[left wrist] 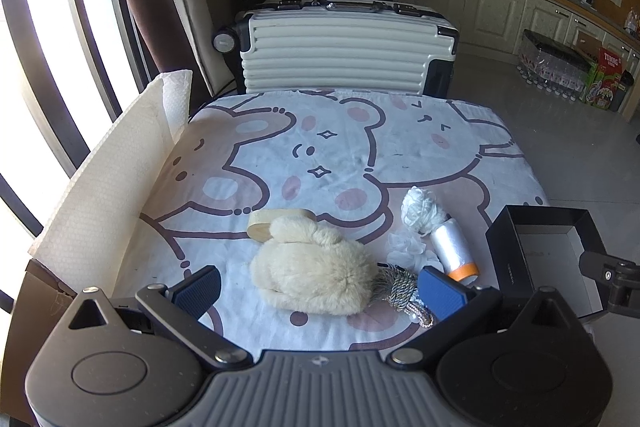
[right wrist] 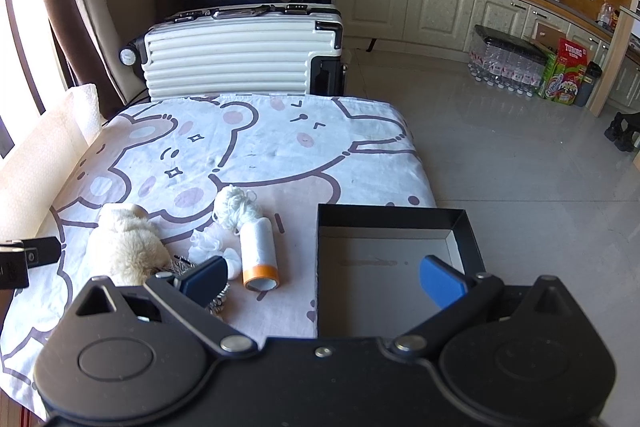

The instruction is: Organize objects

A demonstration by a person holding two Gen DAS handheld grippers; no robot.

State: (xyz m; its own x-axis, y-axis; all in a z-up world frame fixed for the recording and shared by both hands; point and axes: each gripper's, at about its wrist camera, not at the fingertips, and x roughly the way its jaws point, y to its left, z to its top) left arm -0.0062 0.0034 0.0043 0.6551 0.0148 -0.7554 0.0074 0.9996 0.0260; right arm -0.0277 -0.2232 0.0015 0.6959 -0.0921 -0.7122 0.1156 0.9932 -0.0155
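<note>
A cream fluffy slipper (left wrist: 312, 269) (right wrist: 128, 251) lies on the bear-print cloth (left wrist: 340, 155) (right wrist: 260, 155), its tan sole turned up at the far end. Right of it lie a bundle of grey rope (left wrist: 400, 289), a white yarn ball (left wrist: 422, 207) (right wrist: 236, 207), white crumpled bits (left wrist: 408, 247) (right wrist: 208, 245) and a white roll with an orange end (left wrist: 456, 251) (right wrist: 259, 255). An open black box (left wrist: 548, 255) (right wrist: 388, 267) sits at the table's right edge. My left gripper (left wrist: 320, 291) is open, its fingers astride the slipper. My right gripper (right wrist: 324, 279) is open over the box's near left corner.
A white ribbed suitcase (left wrist: 344, 47) (right wrist: 240, 59) stands behind the table. White foam sheet (left wrist: 108, 179) lines the table's left side by the window. Cream cabinets (right wrist: 440, 11), packs of bottles (right wrist: 508, 63) and cartons stand across the tiled floor (right wrist: 520, 167) at the right.
</note>
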